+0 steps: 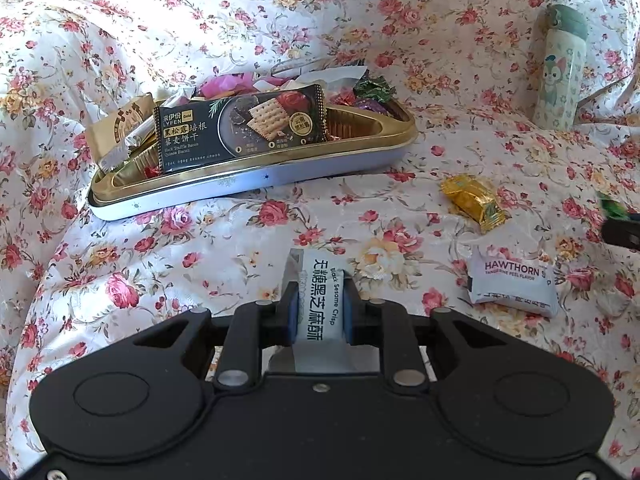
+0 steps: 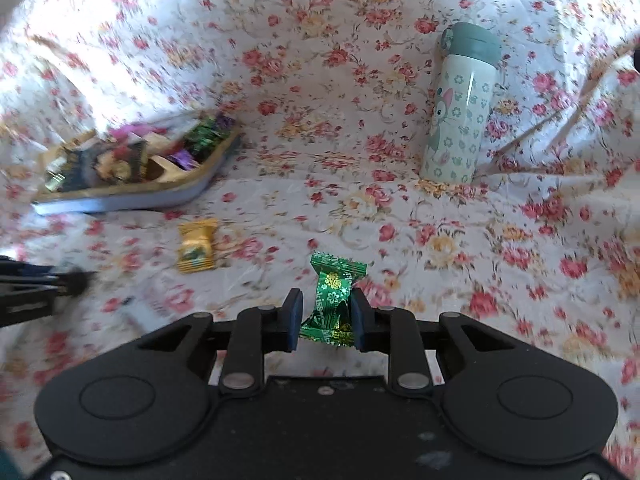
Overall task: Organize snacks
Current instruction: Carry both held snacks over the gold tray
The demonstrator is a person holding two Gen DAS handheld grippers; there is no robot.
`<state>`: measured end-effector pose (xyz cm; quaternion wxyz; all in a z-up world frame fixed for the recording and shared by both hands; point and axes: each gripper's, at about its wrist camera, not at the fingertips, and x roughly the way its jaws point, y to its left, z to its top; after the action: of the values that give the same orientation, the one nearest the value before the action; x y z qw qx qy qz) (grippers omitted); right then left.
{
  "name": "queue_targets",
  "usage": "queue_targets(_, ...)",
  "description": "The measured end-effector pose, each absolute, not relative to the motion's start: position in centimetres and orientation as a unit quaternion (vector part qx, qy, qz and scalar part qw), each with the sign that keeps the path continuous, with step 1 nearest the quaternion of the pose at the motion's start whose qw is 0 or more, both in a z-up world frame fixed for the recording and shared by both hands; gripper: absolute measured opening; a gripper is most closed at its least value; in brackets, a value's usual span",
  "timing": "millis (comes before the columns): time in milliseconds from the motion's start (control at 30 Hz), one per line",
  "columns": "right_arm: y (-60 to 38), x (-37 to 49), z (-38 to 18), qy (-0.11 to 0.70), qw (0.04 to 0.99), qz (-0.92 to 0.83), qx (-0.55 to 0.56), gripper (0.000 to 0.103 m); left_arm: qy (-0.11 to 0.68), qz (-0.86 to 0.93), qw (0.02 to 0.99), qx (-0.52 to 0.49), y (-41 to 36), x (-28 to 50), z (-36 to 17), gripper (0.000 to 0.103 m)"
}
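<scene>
My left gripper (image 1: 322, 300) is shut on a white black-sesame-crisp packet (image 1: 320, 300), held above the floral cloth. Ahead stands a gold-lined tin tray (image 1: 280, 168) filled with snacks, with a black cracker packet (image 1: 240, 128) leaning in it. A gold candy (image 1: 472, 202) and a white hawthorn packet (image 1: 514, 284) lie on the cloth to the right. My right gripper (image 2: 326, 312) is shut on a green foil candy (image 2: 334, 296). In the right wrist view the tray (image 2: 132, 196) is at the left and the gold candy (image 2: 198, 246) lies before it.
A pale green cartoon bottle (image 2: 460, 108) stands upright at the back right; it also shows in the left wrist view (image 1: 560, 68). The wrinkled floral cloth (image 1: 160, 260) covers the whole surface. The left gripper shows at the left edge of the right wrist view (image 2: 36, 292).
</scene>
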<state>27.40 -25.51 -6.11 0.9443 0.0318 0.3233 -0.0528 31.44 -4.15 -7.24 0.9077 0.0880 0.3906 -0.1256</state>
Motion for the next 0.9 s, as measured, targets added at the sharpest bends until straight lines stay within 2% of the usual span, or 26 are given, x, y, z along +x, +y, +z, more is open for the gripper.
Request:
queue_targets(167, -25.4, 24.0, -4.2, 0.309, 0.947, -0.038, 0.075, 0.026, 0.425, -0.115, 0.896, 0.058, -3.9, 32.4, -6.5, 0.027)
queue_targets(367, -24.0, 19.6, -1.6, 0.275, 0.959, -0.025, 0.071, 0.026, 0.444, -0.109, 0.889, 0.003, -2.0, 30.9, -3.8, 0.027)
queue_targets(667, -22.4, 12.4, 2.0, 0.215, 0.972, -0.003, 0.095, 0.026, 0.426, -0.142, 0.892, -0.055, 0.7, 23.2, 2.7, 0.027)
queue_targets(900, -20.1, 5.4, 3.3, 0.181, 0.979, 0.028, 0.092, 0.026, 0.417, -0.16, 0.892, -0.065, 1.5, 15.9, 4.8, 0.027)
